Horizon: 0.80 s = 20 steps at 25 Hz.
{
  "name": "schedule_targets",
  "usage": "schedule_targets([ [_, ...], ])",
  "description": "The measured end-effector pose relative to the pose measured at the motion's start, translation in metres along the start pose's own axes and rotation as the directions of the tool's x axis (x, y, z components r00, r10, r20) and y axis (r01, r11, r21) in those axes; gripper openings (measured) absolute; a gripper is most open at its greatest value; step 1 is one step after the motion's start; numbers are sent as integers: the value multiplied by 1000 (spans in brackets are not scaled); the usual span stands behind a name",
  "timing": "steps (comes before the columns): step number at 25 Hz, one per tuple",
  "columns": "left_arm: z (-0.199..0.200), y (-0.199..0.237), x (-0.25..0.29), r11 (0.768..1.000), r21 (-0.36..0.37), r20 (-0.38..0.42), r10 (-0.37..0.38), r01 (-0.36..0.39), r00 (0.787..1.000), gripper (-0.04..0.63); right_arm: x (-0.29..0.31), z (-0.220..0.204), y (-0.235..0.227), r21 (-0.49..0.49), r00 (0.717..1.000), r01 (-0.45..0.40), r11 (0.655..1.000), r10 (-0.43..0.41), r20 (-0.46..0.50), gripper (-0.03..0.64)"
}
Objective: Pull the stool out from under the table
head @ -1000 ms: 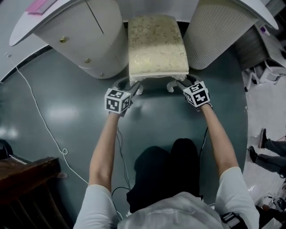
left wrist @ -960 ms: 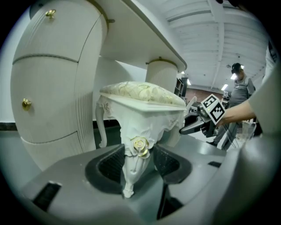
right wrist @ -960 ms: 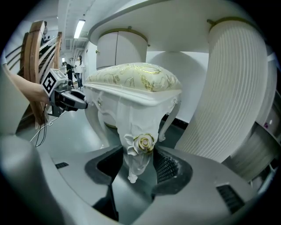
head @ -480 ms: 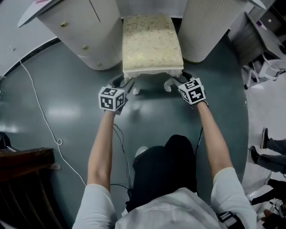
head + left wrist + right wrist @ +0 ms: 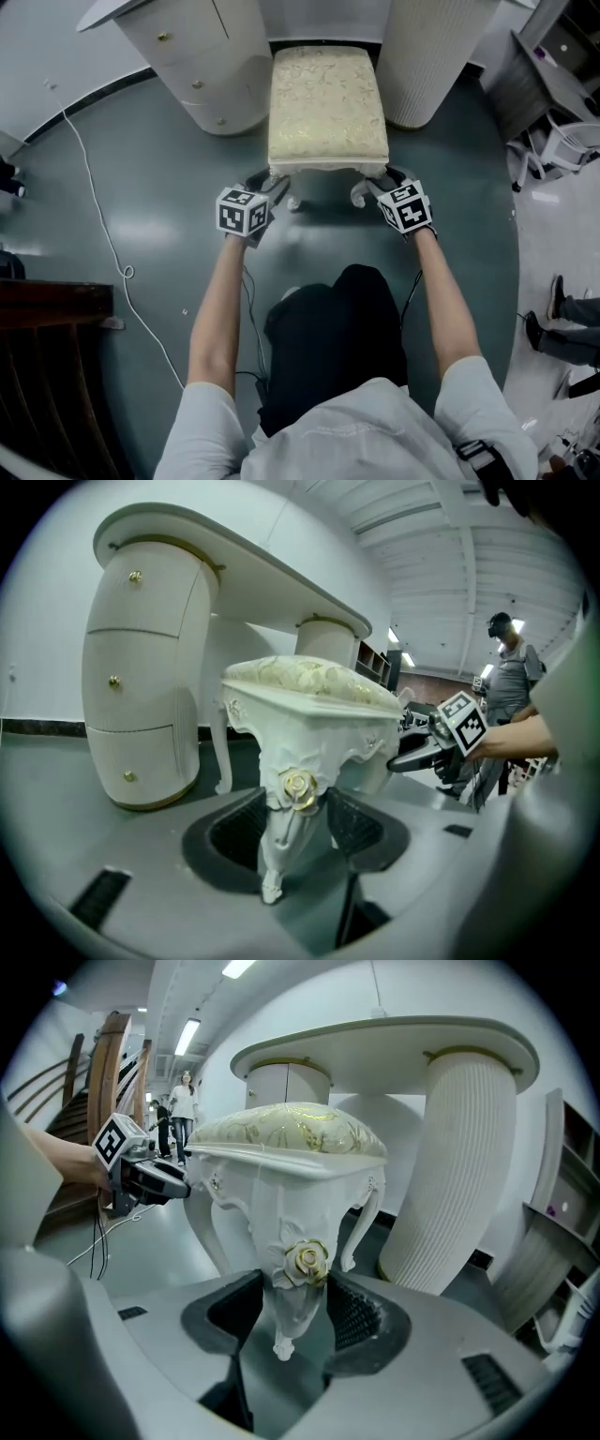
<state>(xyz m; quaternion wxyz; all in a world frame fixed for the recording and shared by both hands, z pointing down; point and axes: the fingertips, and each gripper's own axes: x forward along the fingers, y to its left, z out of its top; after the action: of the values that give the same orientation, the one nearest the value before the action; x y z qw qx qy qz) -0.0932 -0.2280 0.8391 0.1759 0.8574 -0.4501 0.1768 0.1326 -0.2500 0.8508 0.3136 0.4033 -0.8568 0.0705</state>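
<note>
Both tongs are clamped, neither is empty. Left tongs [image 5: 296,819] are closed on the stool's [image 5: 328,103] front-left leg [image 5: 278,855] just under the gilt rose. Right tongs [image 5: 298,1309] are the same on the front-right leg [image 5: 291,1321]. Jaws stand fairly wide because the legs are thick, with pads bearing on both sides.

Stool sits on the floor in the knee gap of the surface [image 5: 234,550], between its drawer pedestal [image 5: 202,70] and ribbed pedestal [image 5: 427,56]. Seat looks about clear of the surface's top edge, but the rear half is still flanked by the pedestals. Mostly out, not done.

Risks, my read:
- Legs are carved, glossy and tapering. A jerky pull could let the pads creep down or pop off; if one side lets go, the stool yaws.
- Uneven pull between the hands swings a rear corner into a pedestal. Gaps on both sides are small.
- The grip is low on the front legs. If the rear feet snag, the stool rocks instead of sliding.
- White cable [image 5: 94,206] lies on the floor out from the surface's drawer-pedestal side, and the person has to back away from the surface. Trip/snag hazard.

Versus a second ago: the seat front was about level with the pedestal fronts; now it stands well proud of them. Same grip on the same legs, and the person has backed off with it.
</note>
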Motion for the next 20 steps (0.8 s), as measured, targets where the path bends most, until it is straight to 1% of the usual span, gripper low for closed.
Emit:
schedule_targets([
  [4,-14,-23,-19,1000,2,-20,-16,16,1000,206,-25,-17,16,-17,999,-29,999,29,-14,225],
  [9,-31,-47,-43,1000,9,-23,-16,16,1000,199,-48,-32,36,-19,999,-37,999,37,-16,225],
  [14,-50,-65,-68,999,44,-26,-16,17,1000,195,-70,-45,59,-27,999,-41,999,41,-4,225],
  [17,-62,-75,-82,998,50,-14,-22,23,1000,192,-81,-52,72,-32,999,-40,999,40,2,225],
  [20,-64,-77,-86,997,69,-6,-21,21,1000,192,-85,-53,76,-35,999,-40,999,41,18,225],
])
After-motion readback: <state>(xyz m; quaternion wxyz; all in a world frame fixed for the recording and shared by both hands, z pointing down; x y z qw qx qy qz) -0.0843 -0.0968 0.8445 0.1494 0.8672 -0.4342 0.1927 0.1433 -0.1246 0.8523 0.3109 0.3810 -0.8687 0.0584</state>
